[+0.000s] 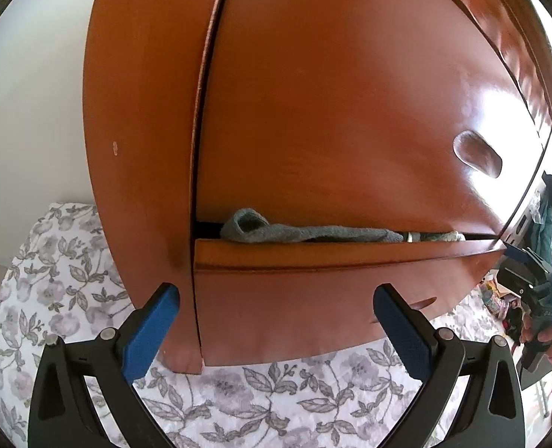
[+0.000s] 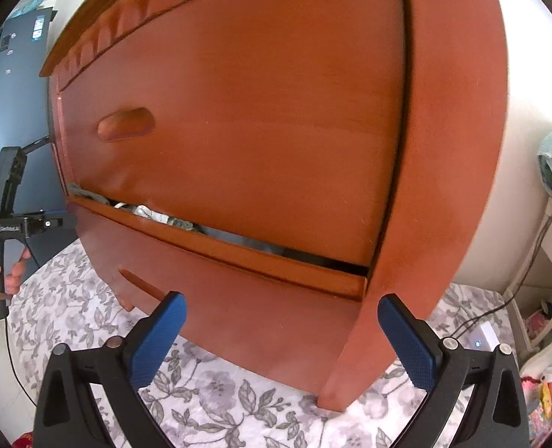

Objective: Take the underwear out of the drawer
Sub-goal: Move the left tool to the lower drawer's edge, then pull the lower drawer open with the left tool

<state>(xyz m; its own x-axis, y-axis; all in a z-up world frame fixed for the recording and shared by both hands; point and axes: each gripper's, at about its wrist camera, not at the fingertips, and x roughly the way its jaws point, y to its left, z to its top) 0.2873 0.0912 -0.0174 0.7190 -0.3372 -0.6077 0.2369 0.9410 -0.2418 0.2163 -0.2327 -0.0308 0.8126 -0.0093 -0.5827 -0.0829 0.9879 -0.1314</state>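
Most of the grey knitted garment [image 1: 261,229] lies hidden inside the reddish-brown wooden drawer [image 1: 332,254], only a fold poking above its front. Further crumpled fabrics [image 2: 156,216] along that drawer's gap are too small to identify; its interior stays dark.

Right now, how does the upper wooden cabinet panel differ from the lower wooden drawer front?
The upper reddish-brown wooden panel is tall, with an oval recessed pull; the lower reddish-brown wooden drawer front is shorter, with a slim slot pull. The panel sits shut, while the drawer stands slightly out, grey fabric poking over its top edge. Both share the same glossy wood.
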